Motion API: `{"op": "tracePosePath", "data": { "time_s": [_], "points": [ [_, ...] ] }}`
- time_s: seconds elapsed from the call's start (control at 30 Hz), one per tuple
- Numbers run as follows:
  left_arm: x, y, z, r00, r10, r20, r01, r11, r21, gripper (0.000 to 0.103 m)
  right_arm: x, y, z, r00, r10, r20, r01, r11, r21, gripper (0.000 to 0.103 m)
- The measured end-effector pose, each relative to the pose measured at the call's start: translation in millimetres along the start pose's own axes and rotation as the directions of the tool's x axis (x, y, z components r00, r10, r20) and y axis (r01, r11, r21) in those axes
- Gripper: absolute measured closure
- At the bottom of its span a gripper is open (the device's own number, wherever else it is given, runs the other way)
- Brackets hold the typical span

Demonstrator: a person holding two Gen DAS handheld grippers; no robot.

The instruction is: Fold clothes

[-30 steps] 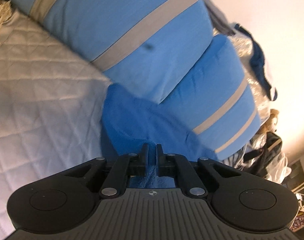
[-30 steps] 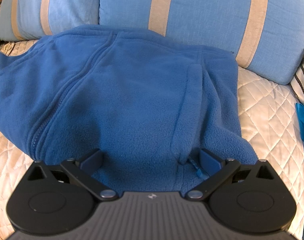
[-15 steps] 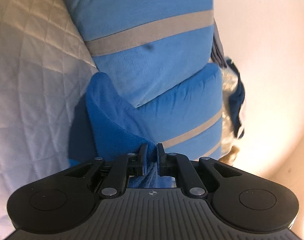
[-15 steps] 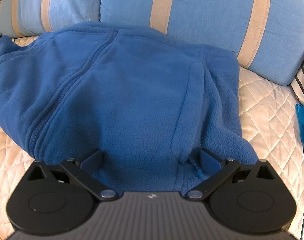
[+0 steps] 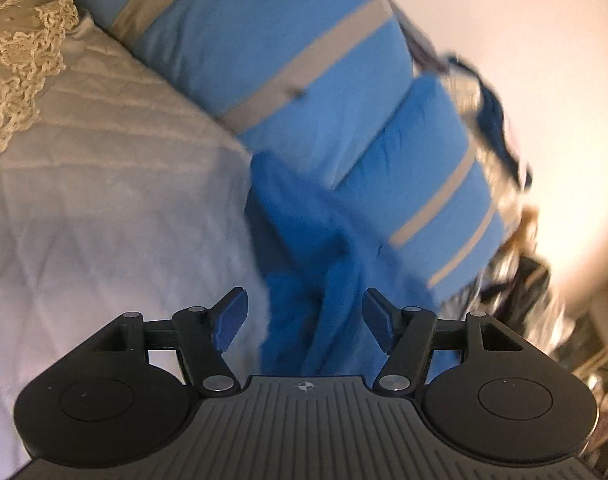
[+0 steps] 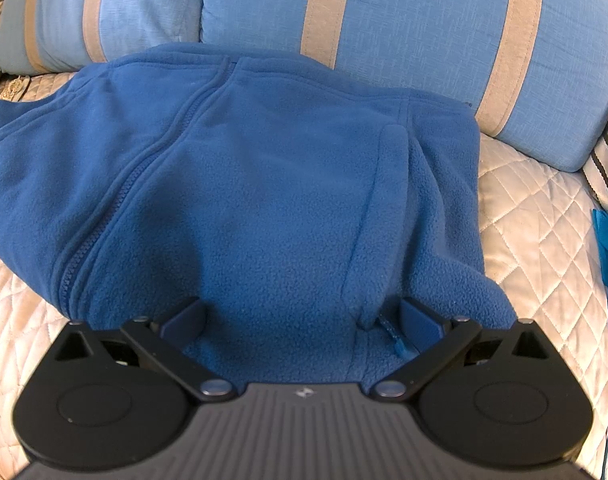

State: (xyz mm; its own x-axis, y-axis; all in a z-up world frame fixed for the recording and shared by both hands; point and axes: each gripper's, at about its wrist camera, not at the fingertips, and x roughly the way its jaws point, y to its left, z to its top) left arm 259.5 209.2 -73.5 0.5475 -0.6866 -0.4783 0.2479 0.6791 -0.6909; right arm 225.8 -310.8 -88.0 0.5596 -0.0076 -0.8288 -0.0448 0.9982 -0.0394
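A: The fleece? 
B: Blue zip fleece jacket [image 6: 240, 200], bunched on the quilt [image 6: 536, 216] against the striped pillows [image 6: 404, 20]. 
A: Grippers? 
B: Left gripper [image 5: 304, 320] just opening, cloth loose between. Right gripper [image 6: 304, 320] spread wide over its hem.

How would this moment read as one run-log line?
task: fold clothes | left gripper: jaws just opened, fleece jacket released | right gripper: open over hem | surface: quilted bed

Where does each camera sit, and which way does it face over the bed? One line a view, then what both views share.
Left wrist: on the left gripper, jaws just opened around loose fleece, facing the striped pillows.
Right wrist: on the right gripper, open, looking down over the blue fleece jacket.
Shared: jacket, pillows, quilted bedspread.
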Motion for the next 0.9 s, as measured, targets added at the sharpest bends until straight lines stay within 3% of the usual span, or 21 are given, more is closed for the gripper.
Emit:
{"op": "tracePosePath", "data": {
  "time_s": [0.07, 0.13, 0.27, 0.53, 0.57, 0.6, 0.67, 0.7, 0.9],
  "points": [
    [4.9, 4.8, -7.2, 0.995, 0.087, -0.056, -0.088, 0.996, -0.008, 0.040, 0.5, 0.5, 0.3, 1.000, -0.001, -0.001, 0.001, 1.000, -0.001, 0.001],
    [9.2, 13.3, -13.2, 0.985, 0.147, -0.092, -0.154, 0.985, -0.075, 0.041, 0.8, 1.3, 0.4, 1.000, -0.003, -0.002, 0.003, 1.000, -0.003, 0.001],
    [13.2, 14.3, -17.7, 0.981, 0.169, -0.094, -0.182, 0.970, -0.158, 0.041, 1.7, 2.6, 0.9, 1.000, -0.008, -0.005, 0.008, 1.000, -0.005, 0.001],
    [35.5, -6.8, -15.6, 0.960, 0.235, -0.153, -0.260, 0.950, -0.171, 0.043, 4.4, 6.0, 2.3, 1.000, -0.023, -0.014, 0.023, 1.000, -0.008, 0.001],
    [38.0, -8.2, -15.8, 0.959, 0.228, -0.166, -0.258, 0.947, -0.189, 0.050, 4.5, 5.9, 2.7, 1.000, -0.024, -0.015, 0.023, 1.000, -0.008, 0.001],
    [41.5, -5.8, -17.1, 0.962, 0.193, -0.193, -0.236, 0.942, -0.236, 0.065, 4.5, 5.6, 2.9, 1.000, -0.025, -0.015, 0.024, 1.000, -0.008, 0.001],
    [50.4, 4.7, -24.6, 0.962, 0.097, -0.254, -0.188, 0.913, -0.362, 0.078, 4.9, 5.8, 3.7, 0.999, -0.029, -0.018, 0.028, 1.000, -0.009, 0.001],
    [54.3, 8.6, -27.8, 0.960, 0.061, -0.273, -0.172, 0.898, -0.405, 0.079, 4.9, 6.0, 3.7, 0.999, -0.031, -0.019, 0.031, 0.999, -0.009, 0.001],
    [40.0, -3.5, -21.5, 0.968, 0.136, -0.210, -0.191, 0.945, -0.265, 0.089, 5.3, 5.3, 5.6, 0.999, -0.032, -0.020, 0.032, 0.999, -0.008, 0.001]
  ]
}}
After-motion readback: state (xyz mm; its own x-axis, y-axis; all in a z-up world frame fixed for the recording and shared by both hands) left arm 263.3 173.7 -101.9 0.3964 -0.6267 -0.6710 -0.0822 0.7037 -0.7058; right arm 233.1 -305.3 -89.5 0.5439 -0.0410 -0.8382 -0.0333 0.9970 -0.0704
